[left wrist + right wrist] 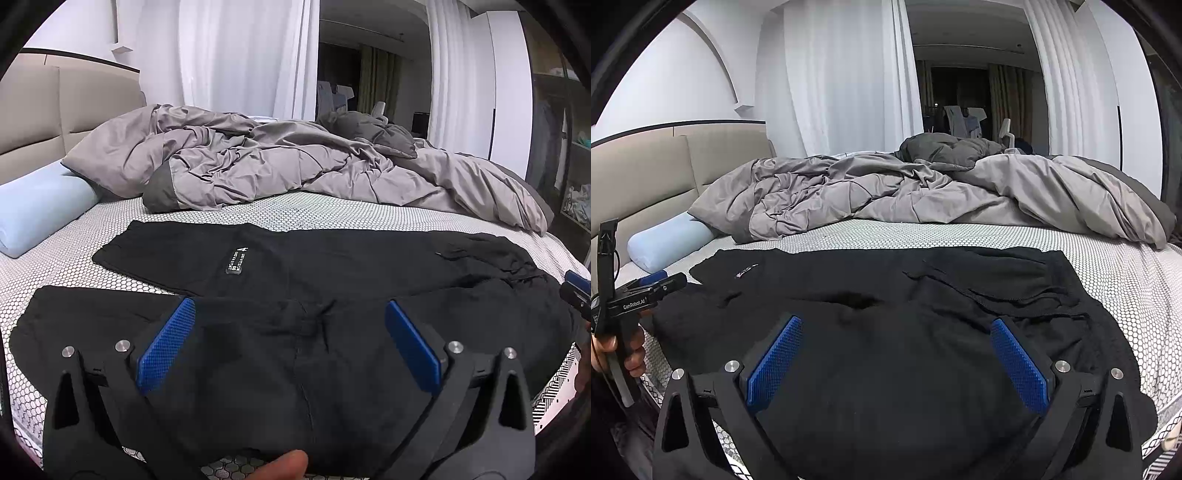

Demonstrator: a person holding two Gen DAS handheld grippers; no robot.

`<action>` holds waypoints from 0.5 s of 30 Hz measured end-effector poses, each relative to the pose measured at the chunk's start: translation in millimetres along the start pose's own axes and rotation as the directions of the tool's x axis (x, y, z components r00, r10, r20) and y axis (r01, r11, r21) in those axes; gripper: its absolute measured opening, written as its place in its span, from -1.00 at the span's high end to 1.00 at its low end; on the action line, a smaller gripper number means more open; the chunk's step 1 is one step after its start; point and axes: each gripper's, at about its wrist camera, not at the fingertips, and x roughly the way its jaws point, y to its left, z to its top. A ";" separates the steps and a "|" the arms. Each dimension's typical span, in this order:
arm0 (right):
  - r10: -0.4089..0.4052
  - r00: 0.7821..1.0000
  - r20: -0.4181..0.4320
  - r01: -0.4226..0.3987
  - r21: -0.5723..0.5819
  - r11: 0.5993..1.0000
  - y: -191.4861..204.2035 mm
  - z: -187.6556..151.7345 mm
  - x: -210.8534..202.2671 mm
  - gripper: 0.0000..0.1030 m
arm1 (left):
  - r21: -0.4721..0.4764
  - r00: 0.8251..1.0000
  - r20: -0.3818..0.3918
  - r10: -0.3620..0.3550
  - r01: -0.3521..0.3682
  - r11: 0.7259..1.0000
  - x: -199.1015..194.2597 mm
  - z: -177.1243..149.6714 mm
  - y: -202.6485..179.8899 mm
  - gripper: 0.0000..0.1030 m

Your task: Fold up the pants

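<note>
We see black fabric pants [332, 280] spread flat on bed with white honeycomb-pattern cover [74, 258], legs toward pale blue pillow [40, 210], waist at opposite side. Small white-lettered label [236, 260] on far leg. Our left tongs [290, 314] wide apart above near leg, holding nothing. Our right tongs [897, 328] also wide apart over waist part, holding nothing. Crumpled grey duvet [886, 192] lies behind pants.
</note>
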 end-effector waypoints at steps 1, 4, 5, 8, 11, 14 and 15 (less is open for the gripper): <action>0.001 1.000 0.001 -0.001 -0.001 1.000 -0.3 0.6 -0.1 -1.00 | 0.001 1.000 0.001 0.001 -0.001 1.000 0.1 -0.1 0.0 -0.98; 0.001 1.000 -0.002 -0.001 0.000 1.000 -0.2 -0.1 0.8 -1.00 | 0.000 1.000 0.001 0.000 0.000 1.000 0.6 -0.8 -0.2 -0.98; 0.000 1.000 -0.001 0.000 0.000 1.000 -0.3 -0.3 0.6 -1.00 | -0.001 1.000 0.000 0.000 0.000 1.000 0.2 -0.6 0.4 -0.98; 0.001 1.000 -0.001 -0.001 0.000 1.000 -0.2 -0.2 0.8 -1.00 | 0.001 1.000 0.000 0.001 -0.001 1.000 0.6 -1.2 0.2 -0.98; 0.001 1.000 -0.001 -0.001 -0.001 1.000 -0.1 -0.4 0.7 -1.00 | 0.000 1.000 0.000 0.000 0.000 1.000 0.2 -1.5 1.1 -0.98; -0.001 1.000 0.000 0.001 0.001 1.000 -1.5 -1.0 1.2 -1.00 | 0.000 1.000 0.002 -0.001 0.001 1.000 -0.5 -1.6 2.3 -0.98; -0.003 1.000 0.001 0.003 0.002 1.000 -1.3 -1.3 0.9 -1.00 | 0.001 1.000 0.001 -0.002 0.002 1.000 -0.2 -1.5 2.0 -0.98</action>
